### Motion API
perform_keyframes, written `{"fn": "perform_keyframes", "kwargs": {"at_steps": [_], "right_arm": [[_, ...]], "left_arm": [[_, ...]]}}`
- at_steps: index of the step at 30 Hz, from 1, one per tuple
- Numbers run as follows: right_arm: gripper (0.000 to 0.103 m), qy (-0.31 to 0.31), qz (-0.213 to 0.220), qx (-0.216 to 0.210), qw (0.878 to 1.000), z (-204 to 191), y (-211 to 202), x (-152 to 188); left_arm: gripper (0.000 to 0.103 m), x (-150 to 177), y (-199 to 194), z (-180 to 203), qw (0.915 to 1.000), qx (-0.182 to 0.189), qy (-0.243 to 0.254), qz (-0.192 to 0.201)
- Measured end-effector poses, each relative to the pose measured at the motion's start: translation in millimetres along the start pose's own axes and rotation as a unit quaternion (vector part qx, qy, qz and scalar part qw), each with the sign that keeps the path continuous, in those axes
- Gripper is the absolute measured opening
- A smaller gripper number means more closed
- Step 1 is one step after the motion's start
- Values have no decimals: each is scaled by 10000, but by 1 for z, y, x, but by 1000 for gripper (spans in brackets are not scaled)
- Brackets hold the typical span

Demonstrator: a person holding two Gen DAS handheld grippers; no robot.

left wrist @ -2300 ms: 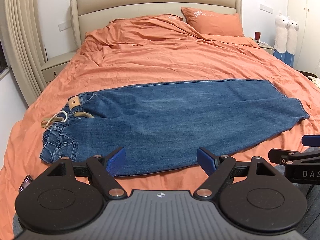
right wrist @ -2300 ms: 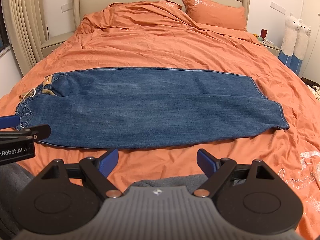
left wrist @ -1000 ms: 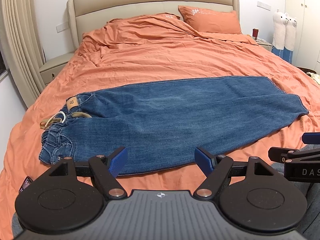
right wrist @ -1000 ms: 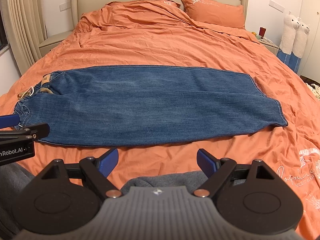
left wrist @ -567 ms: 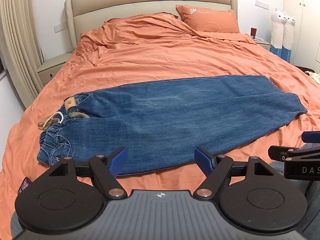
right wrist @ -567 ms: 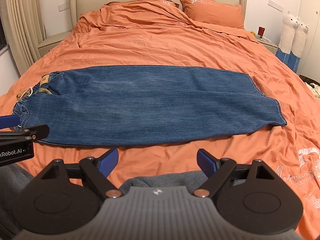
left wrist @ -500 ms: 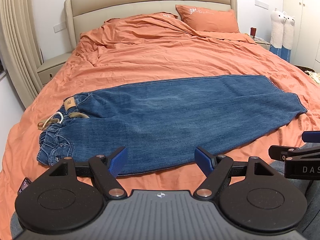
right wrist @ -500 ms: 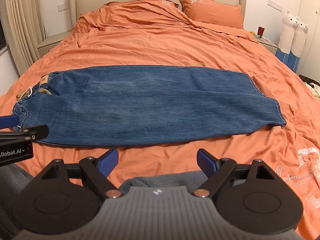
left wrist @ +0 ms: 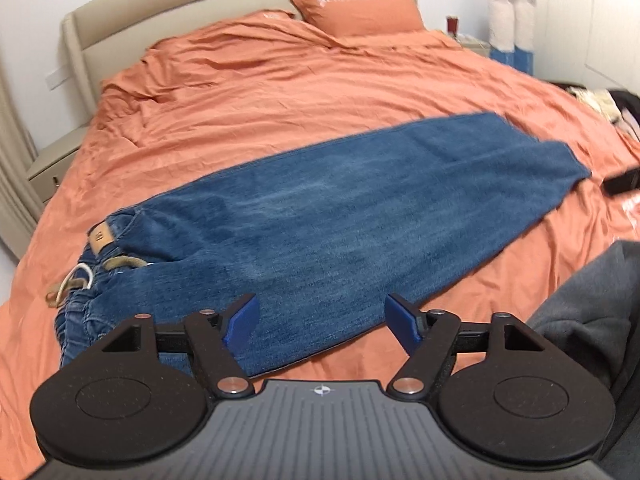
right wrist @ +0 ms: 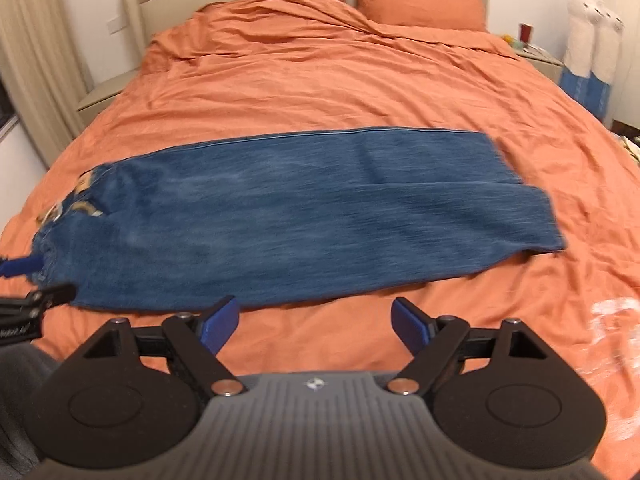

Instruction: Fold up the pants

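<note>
Jeans (left wrist: 328, 216) flat on orange bedspread (left wrist: 280, 92), beyond both grippers' wide, empty, just slightly narrowed jaws, untouched.

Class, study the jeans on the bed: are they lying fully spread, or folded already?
Folded once lengthwise, not yet crosswise. The jeans lie flat as one long band on the orange duvet, one leg atop the other, waistband at one end, hems at the other.

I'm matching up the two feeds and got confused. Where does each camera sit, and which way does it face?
Left wrist: on the left gripper, angled down over the waistband end of the jeans; its open blue pads and a grey sleeve show.
Right wrist: on the right gripper, facing the bed's headboard over the jeans' near edge; open pads show, the left gripper at the left margin.
Shared: jeans, bed, pillow.
</note>
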State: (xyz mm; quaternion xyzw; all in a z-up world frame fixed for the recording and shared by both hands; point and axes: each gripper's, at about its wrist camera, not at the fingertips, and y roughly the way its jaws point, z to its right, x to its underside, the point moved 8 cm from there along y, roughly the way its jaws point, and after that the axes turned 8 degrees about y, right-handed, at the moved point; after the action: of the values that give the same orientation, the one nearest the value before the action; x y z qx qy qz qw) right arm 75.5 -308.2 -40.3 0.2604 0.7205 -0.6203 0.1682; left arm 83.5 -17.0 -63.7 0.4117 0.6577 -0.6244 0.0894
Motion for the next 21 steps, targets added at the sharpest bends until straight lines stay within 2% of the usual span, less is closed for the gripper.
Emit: {"fn": "perform_keyframes", "kwargs": {"at_steps": [4,7,11,15,18,21], "right_arm": [[63,43,-238,341,9991,56,-1,-30],[58,-111,-278,828,9961,103,2,-50],[56,-515,-20,1091,9927,166,12,-67],[55,-937,14,1458,9849,222,44,-59],[35,-1358,1,1459,9799,246,74,-45],[34,-2113,-87,1594,9643,253,110,-34]], "left_arm": [[76,-2,19,9,9991,232,326,-159],[75,-1,35,21,9971,364,608,-276],[75,4,59,40,9928,585,939,-455],[75,12,87,58,9869,559,1396,-577],[75,18,109,67,9811,408,1726,-773],[75,25,125,75,9744,378,1986,-989]]}}
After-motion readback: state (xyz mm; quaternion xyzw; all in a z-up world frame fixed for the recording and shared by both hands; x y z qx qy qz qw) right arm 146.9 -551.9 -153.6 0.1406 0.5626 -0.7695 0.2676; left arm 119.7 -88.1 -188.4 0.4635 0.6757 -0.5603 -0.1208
